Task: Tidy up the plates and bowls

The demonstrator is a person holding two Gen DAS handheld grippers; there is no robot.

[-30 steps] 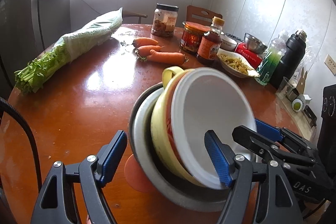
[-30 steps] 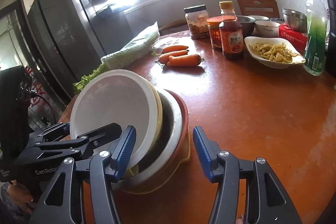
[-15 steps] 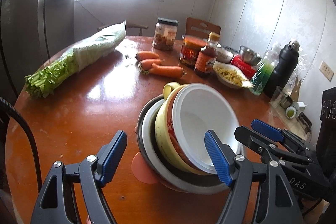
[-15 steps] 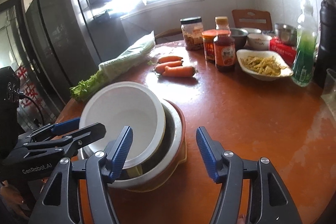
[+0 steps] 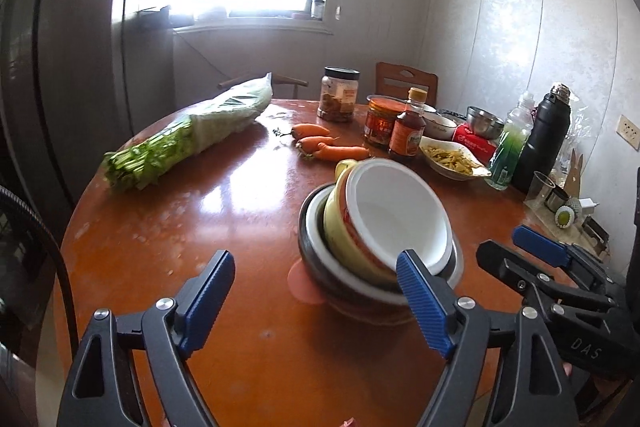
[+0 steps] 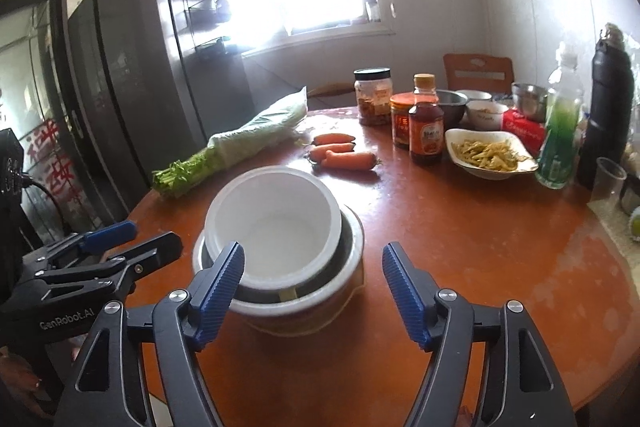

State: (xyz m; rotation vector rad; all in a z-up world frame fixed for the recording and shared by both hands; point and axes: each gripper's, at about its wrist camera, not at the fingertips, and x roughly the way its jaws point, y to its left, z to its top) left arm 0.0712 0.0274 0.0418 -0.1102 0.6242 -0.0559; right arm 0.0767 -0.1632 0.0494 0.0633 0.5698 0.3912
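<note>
nested bowl stack (image 6: pixel 280 247) just ahead, between both; left gripper (image 5: pixel 316 307) and right gripper (image 6: pixel 312 291) just opened wider, holding nothing

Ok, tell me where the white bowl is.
The white bowl sits on top of the nested stack of dishes on the round table, in front of the carrots and left of centre in the right wrist view.

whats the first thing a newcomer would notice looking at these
The nested stack of bowls, white one on top, sits near the front of the round table, just ahead of both open grippers. Behind it lie three carrots and a bagged bunch of celery at the left edge.
</note>
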